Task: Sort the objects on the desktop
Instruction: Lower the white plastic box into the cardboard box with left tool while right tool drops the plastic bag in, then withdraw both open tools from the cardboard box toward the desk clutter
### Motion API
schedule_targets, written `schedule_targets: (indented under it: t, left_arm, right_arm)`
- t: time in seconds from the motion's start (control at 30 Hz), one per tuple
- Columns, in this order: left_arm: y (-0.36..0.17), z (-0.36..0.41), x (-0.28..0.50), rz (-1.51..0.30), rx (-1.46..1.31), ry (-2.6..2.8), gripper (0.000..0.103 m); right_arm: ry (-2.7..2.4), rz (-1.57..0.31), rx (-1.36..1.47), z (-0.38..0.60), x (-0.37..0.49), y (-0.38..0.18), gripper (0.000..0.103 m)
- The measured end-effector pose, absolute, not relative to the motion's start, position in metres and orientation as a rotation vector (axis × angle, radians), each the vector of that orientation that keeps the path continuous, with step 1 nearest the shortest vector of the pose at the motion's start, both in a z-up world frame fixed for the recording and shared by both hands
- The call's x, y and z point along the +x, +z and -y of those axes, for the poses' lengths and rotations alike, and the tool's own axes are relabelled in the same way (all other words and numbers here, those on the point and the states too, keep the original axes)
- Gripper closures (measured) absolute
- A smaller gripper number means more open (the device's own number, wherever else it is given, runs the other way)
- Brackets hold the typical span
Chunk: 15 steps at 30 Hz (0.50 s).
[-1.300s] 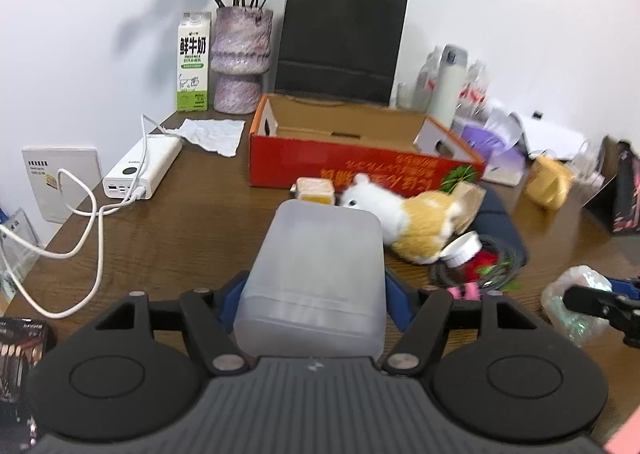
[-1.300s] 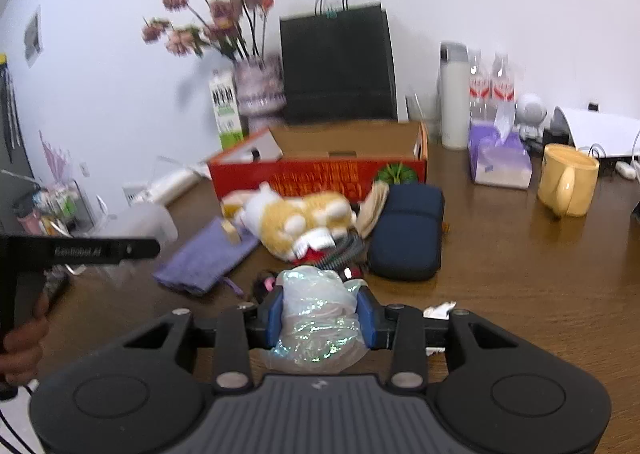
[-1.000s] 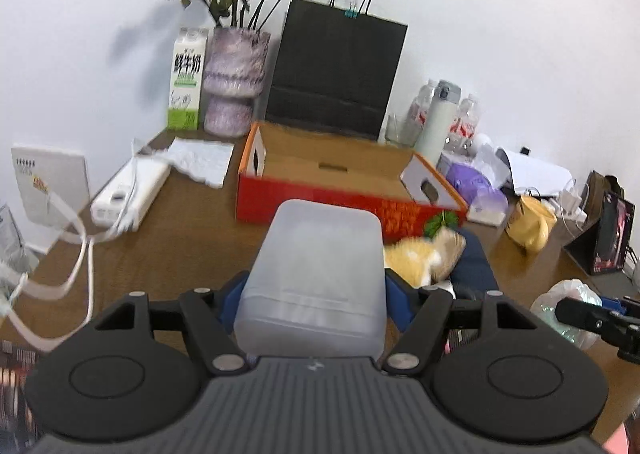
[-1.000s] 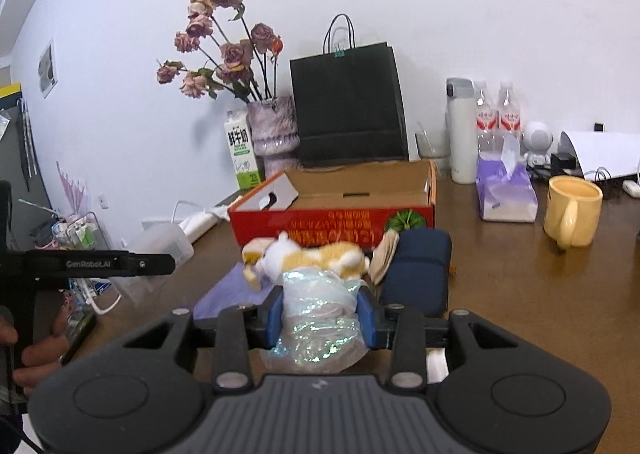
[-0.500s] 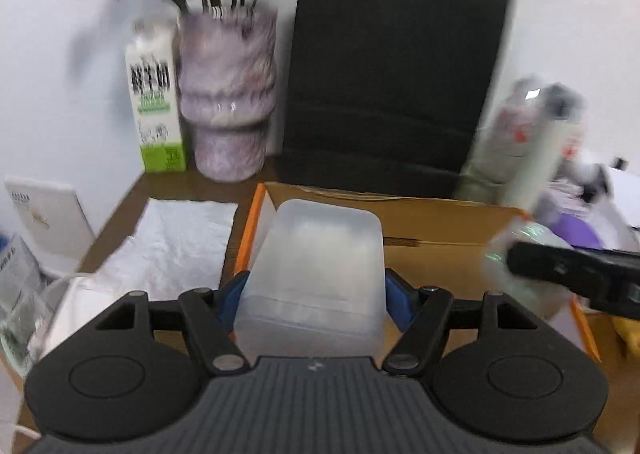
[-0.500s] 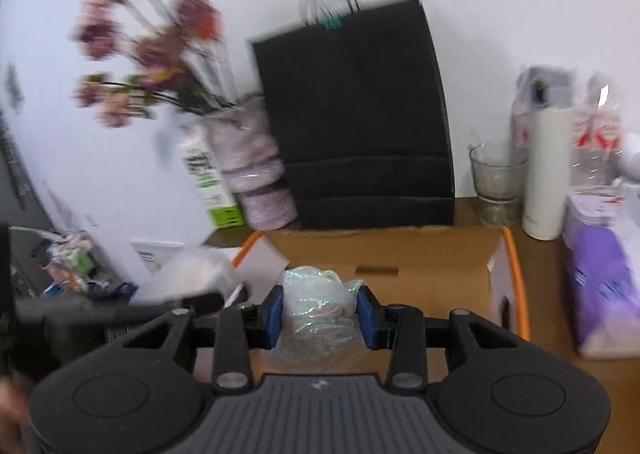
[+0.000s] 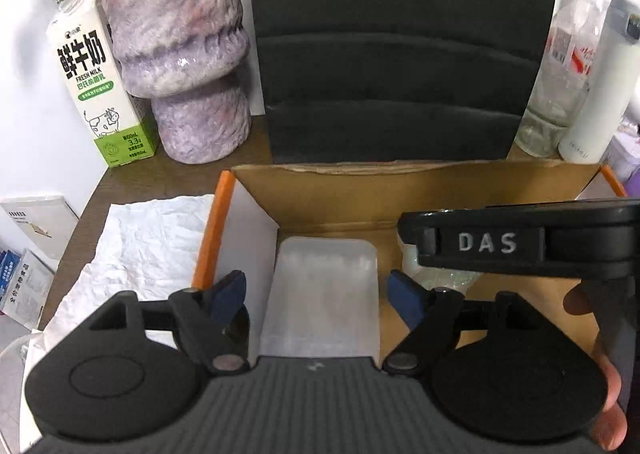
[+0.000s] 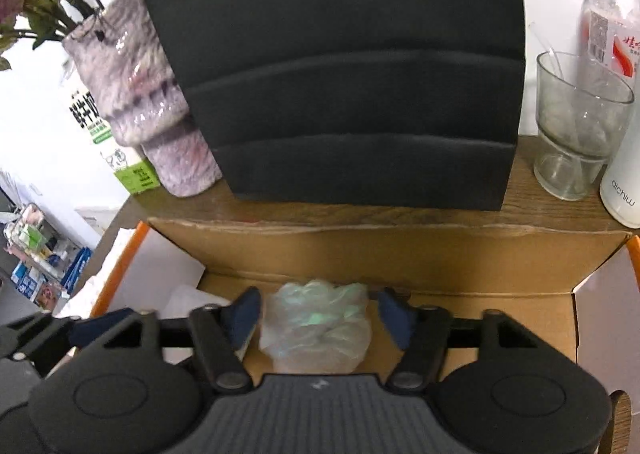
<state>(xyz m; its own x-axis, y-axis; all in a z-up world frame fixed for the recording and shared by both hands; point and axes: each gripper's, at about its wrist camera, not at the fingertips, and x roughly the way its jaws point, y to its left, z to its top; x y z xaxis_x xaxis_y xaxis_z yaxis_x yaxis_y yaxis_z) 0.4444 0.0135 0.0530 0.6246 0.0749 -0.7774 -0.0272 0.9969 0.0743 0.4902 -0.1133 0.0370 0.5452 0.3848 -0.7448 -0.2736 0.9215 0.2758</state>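
Left wrist: left hand-held gripper opening—plastic box loose between; right hand-held gripper likewise—bag.

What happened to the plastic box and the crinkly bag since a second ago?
Both were carried from over the cluttered desk to the cardboard box. The left tongs are opening, pads clear of the frosted plastic box; the right tongs are opening off the crumpled plastic bag. Both things are now down inside. The vase, milk carton and black paper bag stayed put.

The brown wooden table carries a cardboard box; vase and milk carton at 10 o'clock, black bag at 12.
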Motion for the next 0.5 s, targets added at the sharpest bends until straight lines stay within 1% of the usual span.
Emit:
schedule_targets:
  t: [0.1, 0.17, 0.2, 0.23, 0.27, 0.37, 0.5]
  left_arm:
    - [0.068, -0.019, 0.434, -0.885, 0.025, 0.068, 0.020]
    - [0.084, -0.023, 0.418, -0.854, 0.008, 0.083, 0.013]
    - [0.091, -0.023, 0.410, -0.840, -0.001, 0.099, 0.012]
    - [0.099, -0.026, 0.394, -0.817, -0.024, 0.118, 0.008]
    - [0.105, -0.028, 0.376, -0.789, -0.065, 0.126, 0.001]
    - [0.107, -0.036, 0.324, -0.769, -0.180, 0.070, 0.000]
    - [0.105, -0.030, 0.265, -0.760, -0.200, 0.073, 0.000]
  right_arm:
    - [0.370, -0.893, 0.138, 0.126, 0.482, 0.056, 0.032]
    - [0.342, -0.867, 0.133, 0.139, 0.470, 0.072, 0.028]
    - [0.328, -0.856, 0.127, 0.145, 0.462, 0.080, 0.026]
    - [0.312, -0.846, 0.120, 0.152, 0.452, 0.087, 0.025]
    - [0.301, -0.836, 0.116, 0.159, 0.441, 0.093, 0.024]
    - [0.316, -0.798, 0.102, 0.177, 0.402, 0.103, 0.020]
    - [0.302, -0.793, 0.064, 0.191, 0.349, 0.108, 0.020]
